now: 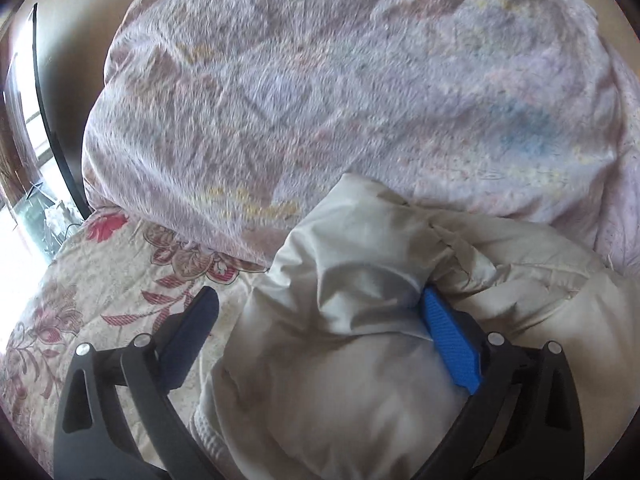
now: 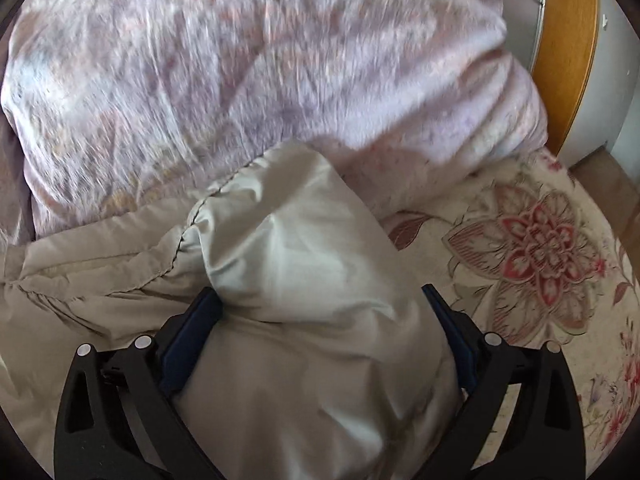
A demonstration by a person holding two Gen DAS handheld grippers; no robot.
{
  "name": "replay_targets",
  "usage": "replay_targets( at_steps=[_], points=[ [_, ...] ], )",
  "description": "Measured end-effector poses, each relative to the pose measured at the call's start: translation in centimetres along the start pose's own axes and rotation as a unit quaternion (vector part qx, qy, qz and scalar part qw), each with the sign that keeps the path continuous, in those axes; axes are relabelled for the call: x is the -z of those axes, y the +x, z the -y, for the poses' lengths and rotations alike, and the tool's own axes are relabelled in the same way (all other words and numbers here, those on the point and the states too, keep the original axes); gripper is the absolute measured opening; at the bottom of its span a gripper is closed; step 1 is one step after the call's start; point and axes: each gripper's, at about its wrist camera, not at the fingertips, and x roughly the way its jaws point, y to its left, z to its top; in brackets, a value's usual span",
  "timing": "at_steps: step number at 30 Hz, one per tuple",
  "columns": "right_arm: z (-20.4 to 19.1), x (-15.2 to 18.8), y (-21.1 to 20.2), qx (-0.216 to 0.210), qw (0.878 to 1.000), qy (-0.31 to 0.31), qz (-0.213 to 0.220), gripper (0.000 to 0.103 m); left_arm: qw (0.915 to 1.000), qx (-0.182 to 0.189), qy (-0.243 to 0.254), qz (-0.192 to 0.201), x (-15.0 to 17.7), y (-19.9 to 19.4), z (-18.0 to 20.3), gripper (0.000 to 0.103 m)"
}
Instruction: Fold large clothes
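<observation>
A puffy cream padded garment point(image 1: 360, 280) lies on a floral bedsheet point(image 1: 80, 280). My left gripper point(image 1: 320, 304) stands wide open, with a bulging fold of the garment filling the gap between its blue pads point(image 1: 448, 332). In the right wrist view the same garment point(image 2: 304, 264) bulges between the fingers of my right gripper point(image 2: 320, 300), which is also wide open around a thick padded part. The jaws of both touch the fabric at the sides but do not pinch it flat.
A large pale pink fleecy blanket point(image 1: 320, 92) is heaped right behind the garment; it also shows in the right wrist view point(image 2: 260, 72). The floral sheet point(image 2: 540, 248) lies to the right. A wooden door frame point(image 2: 568, 40) stands far right, a bright window point(image 1: 24, 120) far left.
</observation>
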Motion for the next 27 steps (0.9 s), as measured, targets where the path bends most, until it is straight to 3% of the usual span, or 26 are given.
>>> replay_targets(
  at_steps=[10, 18, 22, 24, 25, 27],
  points=[
    [-3.2, 0.8, 0.5, 0.085, 0.995, -0.057, 0.013, 0.102, 0.9975, 0.030, -0.024, -0.059, 0.0, 3.7, -1.6, 0.101],
    [-4.2, 0.8, 1.0, 0.095, 0.994, -0.059, 0.010, 0.102, 0.9970, 0.035, -0.029, -0.063, 0.5, 6.0, -2.6, 0.101],
    [-2.4, 0.3, -0.2, 0.061, 0.998, -0.034, 0.002, 0.102, 0.9979, 0.023, -0.026, -0.054, 0.5, 4.2, -3.2, 0.099],
    [-0.8, 0.8, -2.5, 0.016, 1.000, 0.004, 0.002, 0.101, 0.9931, 0.085, -0.054, -0.060, 1.2, 1.6, -4.4, 0.097],
    [0.3, 1.5, -4.2, -0.020, 0.999, 0.027, 0.007, 0.101, 0.9911, 0.103, -0.061, -0.058, 1.5, 0.5, -4.9, 0.096],
    [1.8, 2.9, -7.2, -0.048, 0.998, 0.048, 0.017, 0.100, 0.9875, 0.128, -0.073, -0.056, 2.2, -2.2, -6.4, 0.095]
  ],
)
